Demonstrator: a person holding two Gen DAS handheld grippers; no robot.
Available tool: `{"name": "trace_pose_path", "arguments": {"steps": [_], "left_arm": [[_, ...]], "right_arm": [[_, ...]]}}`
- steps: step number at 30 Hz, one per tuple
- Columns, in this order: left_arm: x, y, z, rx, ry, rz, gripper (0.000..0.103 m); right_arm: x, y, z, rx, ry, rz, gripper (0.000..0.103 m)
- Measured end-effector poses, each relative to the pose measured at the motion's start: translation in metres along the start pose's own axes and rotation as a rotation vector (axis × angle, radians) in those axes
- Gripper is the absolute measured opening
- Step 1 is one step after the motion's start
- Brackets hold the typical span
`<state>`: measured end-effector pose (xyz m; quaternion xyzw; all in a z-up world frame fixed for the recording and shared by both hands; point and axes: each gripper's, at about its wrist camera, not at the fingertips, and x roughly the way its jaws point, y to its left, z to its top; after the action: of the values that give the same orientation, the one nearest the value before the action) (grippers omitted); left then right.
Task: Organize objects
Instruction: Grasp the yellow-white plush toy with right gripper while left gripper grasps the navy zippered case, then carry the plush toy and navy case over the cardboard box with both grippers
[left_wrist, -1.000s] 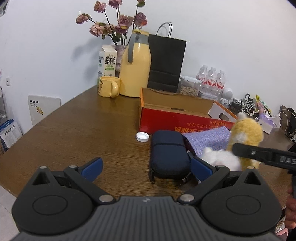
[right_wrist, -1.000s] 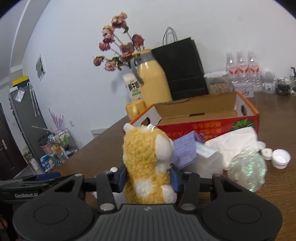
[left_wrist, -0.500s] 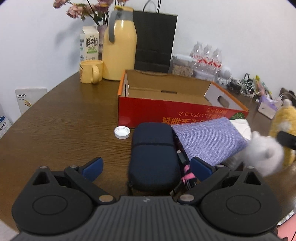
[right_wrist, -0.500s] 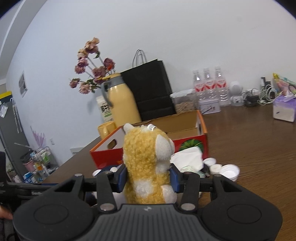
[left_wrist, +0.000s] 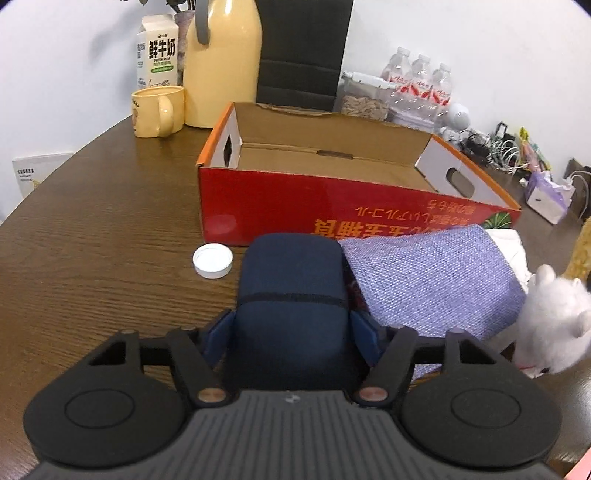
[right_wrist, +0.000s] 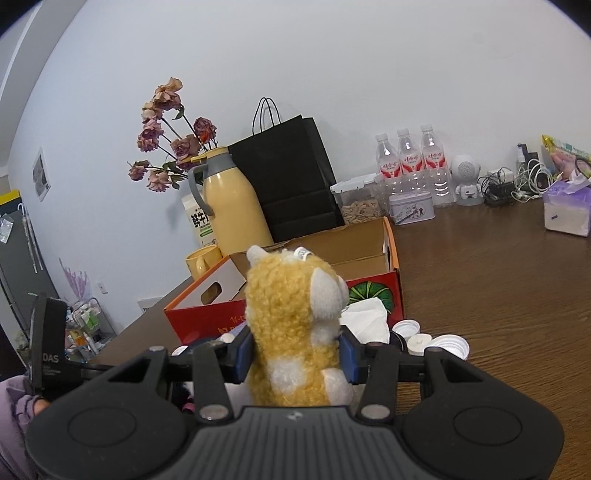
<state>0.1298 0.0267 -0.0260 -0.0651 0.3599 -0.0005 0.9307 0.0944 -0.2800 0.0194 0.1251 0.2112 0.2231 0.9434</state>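
My left gripper (left_wrist: 291, 334) is shut on a dark navy zip case (left_wrist: 291, 291) that lies on the brown table in front of the open red cardboard box (left_wrist: 332, 210). A purple woven cloth (left_wrist: 432, 280) lies right of the case, and a white plush toy (left_wrist: 554, 321) sits at the far right. My right gripper (right_wrist: 295, 350) is shut on a yellow plush toy (right_wrist: 291, 325) and holds it above the table, in front of the red box (right_wrist: 376, 266).
A white bottle cap (left_wrist: 213, 260) lies left of the case. A yellow mug (left_wrist: 159, 110), yellow thermos (left_wrist: 221, 62), milk carton and black paper bag (left_wrist: 303, 51) stand behind the box. Several white caps (right_wrist: 428, 339) and a tissue pack (right_wrist: 567, 212) sit on the right.
My left gripper moved forward over the navy case and closed on it. My right gripper swung right and rose, still holding the yellow plush toy.
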Motion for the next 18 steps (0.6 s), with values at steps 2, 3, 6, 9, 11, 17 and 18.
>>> {"name": "trace_pose_path", "arguments": {"steps": [2, 3, 6, 9, 11, 17, 18], "left_arm": [[-0.002, 0.002, -0.001, -0.009, -0.003, -0.013, 0.066], [-0.004, 0.004, -0.001, -0.012, -0.006, -0.016, 0.065], [-0.009, 0.006, -0.003, -0.015, -0.011, -0.017, 0.064], [-0.017, 0.008, -0.005, -0.014, -0.026, -0.017, 0.064], [-0.024, 0.009, -0.004, -0.010, -0.045, -0.015, 0.064], [-0.054, 0.008, 0.002, 0.008, -0.128, -0.012, 0.064], [-0.059, 0.007, 0.004, 0.012, -0.142, -0.014, 0.064]], "right_arm": [[0.000, 0.000, -0.001, 0.001, 0.001, 0.002, 0.045], [0.001, 0.000, -0.001, 0.001, 0.001, 0.002, 0.045], [0.001, 0.001, -0.001, 0.000, 0.000, 0.002, 0.045], [0.000, 0.003, -0.001, -0.005, -0.002, 0.003, 0.045], [-0.001, 0.005, 0.000, -0.008, -0.005, 0.003, 0.045], [-0.005, 0.011, 0.004, -0.019, -0.020, 0.010, 0.045], [-0.005, 0.012, 0.006, -0.023, -0.022, 0.012, 0.045]]}}
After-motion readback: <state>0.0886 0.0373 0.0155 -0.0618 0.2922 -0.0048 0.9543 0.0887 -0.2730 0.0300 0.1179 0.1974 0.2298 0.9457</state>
